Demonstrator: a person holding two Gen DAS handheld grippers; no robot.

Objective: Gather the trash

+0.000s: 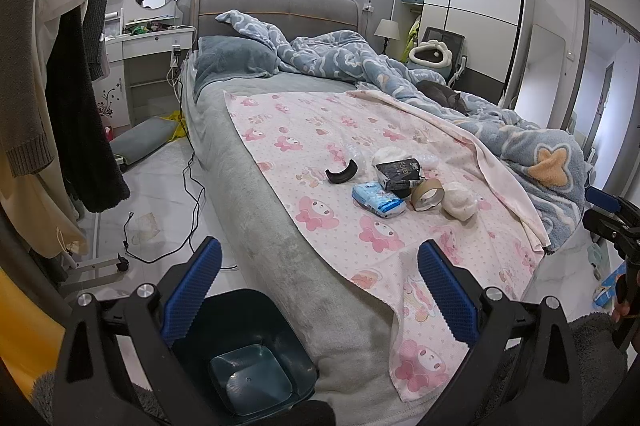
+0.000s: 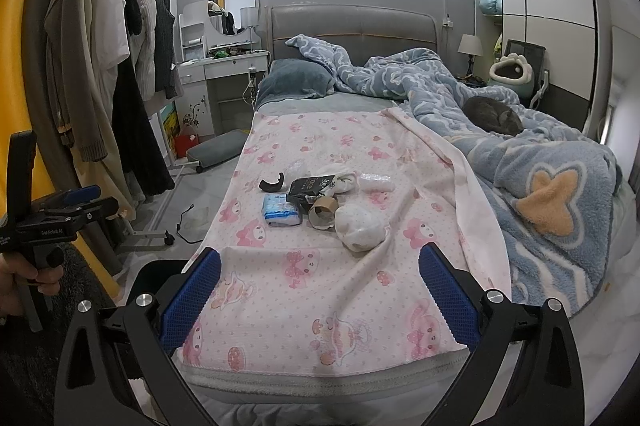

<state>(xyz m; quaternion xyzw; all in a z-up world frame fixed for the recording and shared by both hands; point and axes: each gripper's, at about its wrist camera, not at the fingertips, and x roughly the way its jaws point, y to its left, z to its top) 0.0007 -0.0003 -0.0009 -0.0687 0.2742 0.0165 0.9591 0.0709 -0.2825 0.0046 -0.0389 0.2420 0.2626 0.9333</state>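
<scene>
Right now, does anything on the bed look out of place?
Yes. A small pile of trash lies on the pink sheet: a tape roll, a tissue pack, crumpled paper. It does not belong on a bed.

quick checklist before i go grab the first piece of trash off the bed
1. Left gripper open, nothing between its fingers: ok.
2. Right gripper open, nothing held: ok.
3. Bin in place: ok, it stands on the floor at the foot of the bed, mouth up; only its bare bottom shows.
4. Trash within view: ok. Tape roll core, blue tissue pack, black packet, crumpled white wad and curved black piece are clustered on the pink sheet.
5. Items separable: cannot tell, the core, packet and wad touch or overlap.
6. Cat clear of the trash: ok, curled on the blue blanket.
</scene>
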